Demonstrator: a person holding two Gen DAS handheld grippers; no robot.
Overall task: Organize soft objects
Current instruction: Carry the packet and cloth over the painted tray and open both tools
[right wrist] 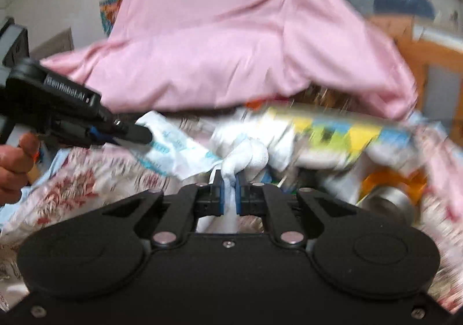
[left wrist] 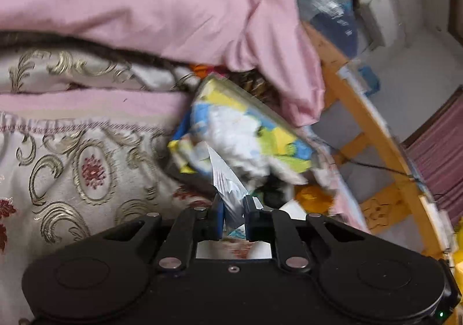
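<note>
1. Nearest the right wrist camera, the right hand-held gripper [right wrist: 230, 184] is clamped on a twisted knot of white cloth [right wrist: 251, 155]; only a thin fold sits between the blue pads, so a sharp tug could likely pull it free.

2. In the left wrist view, the left hand-held gripper [left wrist: 233, 206] pinches a crinkled white printed wrapper [left wrist: 224, 177] by its tip. That thin sheet looks liable to tear or slide out if the two hands draw apart.

3. Just beyond, the task's thing, a soft bundle in a yellow, blue and green patterned bag [left wrist: 246, 128], hangs between both grips above the bed, tilted and blurred. Uneven lifting could spill its white contents back onto the bedspread [left wrist: 86, 169].

4. Seen from the right, the left hand-held gripper reaches in from the side, a person's hand [right wrist: 14, 163] on its handle. The two tools work close together, and a crossed path could knock one grasp loose.

5. Behind, a pink pillow [left wrist: 150, 7] overhangs the bundle, touching or nearly so; a rising bag may snag it and drag it along.

6. Farthest right, a wooden frame [left wrist: 373, 128] borders the bed; a swinging load could catch on it.
</note>
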